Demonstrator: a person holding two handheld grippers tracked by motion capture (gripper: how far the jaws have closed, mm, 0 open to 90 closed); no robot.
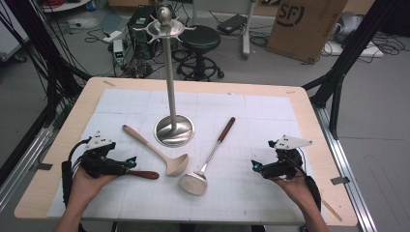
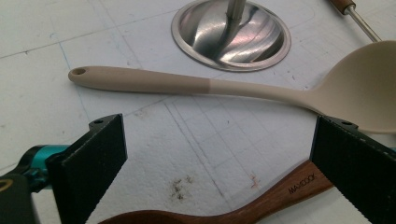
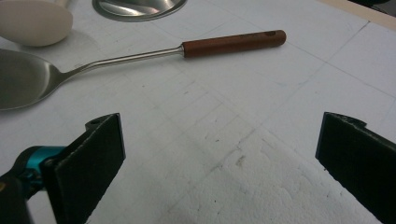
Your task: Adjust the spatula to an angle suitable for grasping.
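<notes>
Three utensils are lying on the white mat: one beige ladle (image 1: 157,151), one steel spatula (image 1: 207,162), and one wooden handle (image 2: 243,205) lying between the open left gripper's (image 1: 126,163) jaws. The right gripper (image 1: 256,166) is hovering open, empty, right of the spatula.

Three utensils: ladle (image 1: 159,150), steel turner (image 1: 205,162), wooden tool (image 1: 143,174); one stand (image 1: 172,87).
</notes>
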